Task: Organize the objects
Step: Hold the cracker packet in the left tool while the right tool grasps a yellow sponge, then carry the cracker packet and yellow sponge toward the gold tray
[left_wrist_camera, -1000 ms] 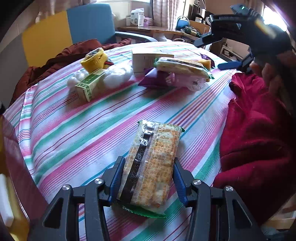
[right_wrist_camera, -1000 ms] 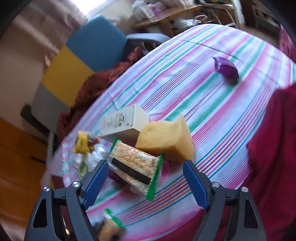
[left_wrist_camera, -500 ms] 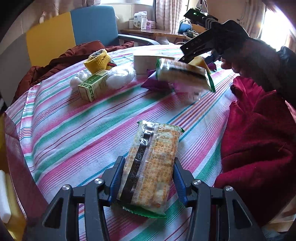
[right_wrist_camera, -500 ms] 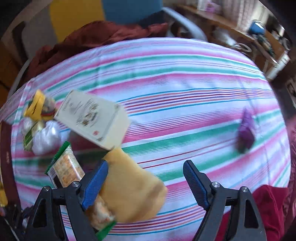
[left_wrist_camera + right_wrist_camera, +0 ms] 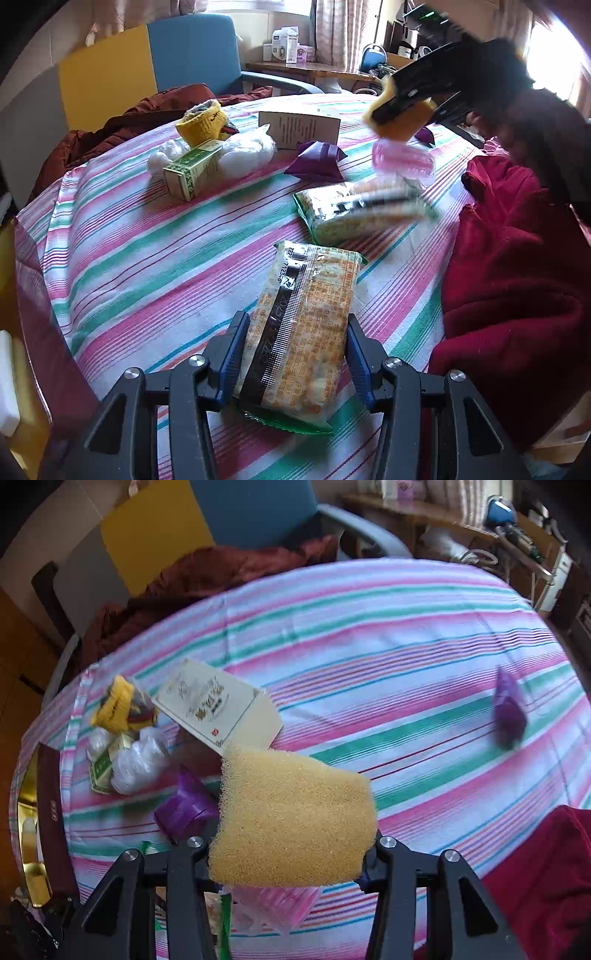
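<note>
My left gripper [image 5: 295, 326] is shut on an orange cracker packet [image 5: 314, 280] that lies on the striped tablecloth [image 5: 147, 258]. My right gripper [image 5: 293, 845] holds a yellow sponge [image 5: 295, 812] that fills the gap between its jaws, which are closing on it. In the left wrist view that right gripper [image 5: 424, 99] carries the sponge [image 5: 402, 125] in the air above the table's far right. A second cracker packet [image 5: 362, 210], blurred, lies just beyond the held one. A pink clear pack [image 5: 402, 162] sits under the sponge.
Far left stand a green box [image 5: 192, 170], a white plastic bag [image 5: 247, 153] and a yellow knitted piece [image 5: 201, 123]. A cream box [image 5: 299, 129] and a purple pouch [image 5: 317, 162] lie mid-table, with another purple pouch [image 5: 508, 709] far right. Red cloth [image 5: 517, 277] covers the right edge.
The right gripper's jaws have narrowed onto the sponge and lifted it off the pile. The second cracker packet has dropped from the pile onto the cloth, nearer my left gripper, which stayed put.
</note>
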The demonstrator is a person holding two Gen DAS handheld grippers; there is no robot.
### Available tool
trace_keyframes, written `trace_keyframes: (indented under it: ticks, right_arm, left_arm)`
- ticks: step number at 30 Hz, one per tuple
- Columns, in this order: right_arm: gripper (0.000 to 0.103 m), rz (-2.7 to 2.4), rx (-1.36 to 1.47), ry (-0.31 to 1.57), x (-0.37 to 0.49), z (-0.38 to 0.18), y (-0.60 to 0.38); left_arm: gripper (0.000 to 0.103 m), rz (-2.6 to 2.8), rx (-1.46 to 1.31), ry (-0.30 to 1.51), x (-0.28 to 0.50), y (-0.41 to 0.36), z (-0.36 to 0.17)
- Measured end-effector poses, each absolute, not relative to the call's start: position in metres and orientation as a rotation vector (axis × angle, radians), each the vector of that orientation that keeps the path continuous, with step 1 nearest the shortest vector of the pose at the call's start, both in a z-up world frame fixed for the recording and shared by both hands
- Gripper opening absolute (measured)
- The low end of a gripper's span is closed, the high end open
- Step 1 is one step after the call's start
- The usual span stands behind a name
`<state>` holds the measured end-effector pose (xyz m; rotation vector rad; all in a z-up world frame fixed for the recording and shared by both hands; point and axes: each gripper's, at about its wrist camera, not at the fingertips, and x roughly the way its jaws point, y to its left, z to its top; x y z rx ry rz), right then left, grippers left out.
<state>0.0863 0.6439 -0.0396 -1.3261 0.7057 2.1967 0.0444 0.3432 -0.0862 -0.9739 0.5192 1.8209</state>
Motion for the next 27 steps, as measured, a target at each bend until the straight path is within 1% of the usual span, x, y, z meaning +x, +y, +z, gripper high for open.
trace_keyframes:
  ticks: [4, 8, 9, 11, 12, 14, 15, 17, 18, 19, 20, 22, 27]
  right_arm:
    - [0.049, 2.251, -1.193, 0.7, 0.1, -0.004, 0.631]
    - [0.049, 2.343, -1.074, 0.702, 0.116, 0.02, 0.606]
    - [0.049, 2.412, -1.037, 0.785, 0.122, 0.023, 0.602]
    - [0.049, 2.533, -0.986, 1.064, 0.126, 0.021, 0.6]
    - [0.049, 2.535, -0.987, 1.073, 0.125, 0.019, 0.596]
    - [0.049, 2.442, -1.064, 0.852, 0.117, 0.017, 0.585]
    - [0.049, 2.442, -1.082, 0.845, 0.115, 0.013, 0.581]
    - [0.049, 2.511, -1.06, 1.056, 0.118, 0.005, 0.58]
    - [0.049, 2.508, -1.059, 1.063, 0.117, 0.003, 0.576]
    - [0.049, 2.475, -1.089, 0.97, 0.114, 0.002, 0.571]
    - [0.049, 2.453, -1.108, 0.924, 0.111, -0.001, 0.567]
    - [0.049, 2.473, -1.116, 1.027, 0.112, -0.007, 0.565]
    - [0.049, 2.471, -1.135, 1.018, 0.109, -0.014, 0.55]
  left_arm:
    - [0.05, 1.821, -0.982, 0.505, 0.044, 0.339, -0.084]
    - [0.05, 1.832, -1.022, 0.445, 0.039, 0.326, -0.08]
    - [0.05, 1.836, -1.03, 0.434, 0.038, 0.323, -0.079]
    - [0.05, 1.846, -1.038, 0.416, 0.038, 0.316, -0.076]
    - [0.05, 1.852, -1.032, 0.415, 0.04, 0.313, -0.073]
    - [0.05, 1.864, -1.009, 0.413, 0.044, 0.308, -0.067]
    - [0.05, 1.872, -0.998, 0.415, 0.046, 0.305, -0.063]
    - [0.05, 1.877, -0.989, 0.399, 0.048, 0.298, -0.059]
    - [0.05, 1.883, -0.991, 0.391, 0.048, 0.296, -0.057]
    - [0.05, 1.886, -0.991, 0.386, 0.048, 0.294, -0.056]
    - [0.049, 1.892, -0.987, 0.383, 0.049, 0.292, -0.055]
    - [0.05, 1.903, -0.975, 0.375, 0.05, 0.287, -0.05]
    - [0.05, 1.928, -0.955, 0.329, 0.049, 0.273, -0.036]
